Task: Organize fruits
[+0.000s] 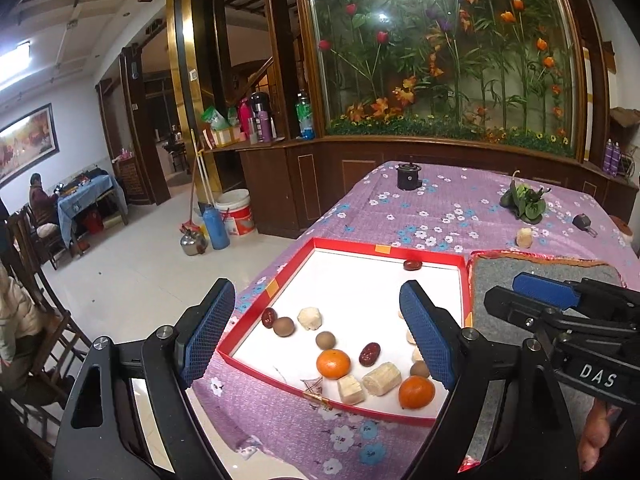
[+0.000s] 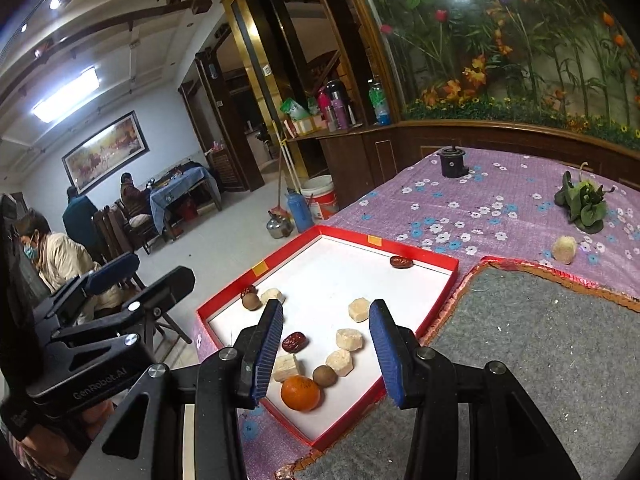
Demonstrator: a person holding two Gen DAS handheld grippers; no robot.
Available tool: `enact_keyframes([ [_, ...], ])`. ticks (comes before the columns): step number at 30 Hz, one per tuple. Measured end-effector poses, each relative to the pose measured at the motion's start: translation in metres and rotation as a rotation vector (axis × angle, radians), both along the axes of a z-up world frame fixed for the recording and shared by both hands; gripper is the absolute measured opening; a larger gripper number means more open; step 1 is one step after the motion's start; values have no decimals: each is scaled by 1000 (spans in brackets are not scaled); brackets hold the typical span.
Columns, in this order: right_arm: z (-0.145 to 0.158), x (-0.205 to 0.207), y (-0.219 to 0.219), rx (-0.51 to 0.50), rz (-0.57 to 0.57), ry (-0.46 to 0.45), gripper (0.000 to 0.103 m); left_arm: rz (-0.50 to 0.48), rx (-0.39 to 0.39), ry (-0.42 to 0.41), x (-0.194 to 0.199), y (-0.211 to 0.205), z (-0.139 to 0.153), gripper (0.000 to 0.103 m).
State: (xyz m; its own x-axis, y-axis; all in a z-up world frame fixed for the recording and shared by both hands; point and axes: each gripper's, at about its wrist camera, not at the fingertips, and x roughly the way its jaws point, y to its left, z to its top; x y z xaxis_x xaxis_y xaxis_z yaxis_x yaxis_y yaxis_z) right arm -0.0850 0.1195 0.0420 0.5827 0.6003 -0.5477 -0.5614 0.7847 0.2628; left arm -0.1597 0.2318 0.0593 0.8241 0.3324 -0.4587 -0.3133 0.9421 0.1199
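A red-rimmed tray (image 1: 348, 247) with a white floor lies on the purple flowered tablecloth; it also shows in the right wrist view (image 2: 436, 258). In it are two oranges (image 1: 333, 363) (image 1: 416, 392), red dates (image 1: 369, 353), brown round fruits (image 1: 283, 326) and several pale cane chunks (image 1: 381, 378). One date (image 1: 412, 265) lies alone at the far edge. My left gripper (image 1: 316, 336) is open and empty above the tray's near left. My right gripper (image 2: 326, 350) is open and empty above the tray's near end, over an orange (image 2: 300, 393).
A grey felt mat (image 2: 532, 360) lies right of the tray. One cane chunk (image 2: 564, 249), a green leafy vegetable (image 2: 582, 202) and a black cylinder (image 2: 452, 163) sit on the cloth beyond. The table's left edge drops to the floor, where people sit at chairs.
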Motion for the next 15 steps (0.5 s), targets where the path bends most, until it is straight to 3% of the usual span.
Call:
enact_keyframes([
  [15, -6, 2, 10, -23, 1, 5, 43, -6, 28, -46, -3, -3, 5, 85],
])
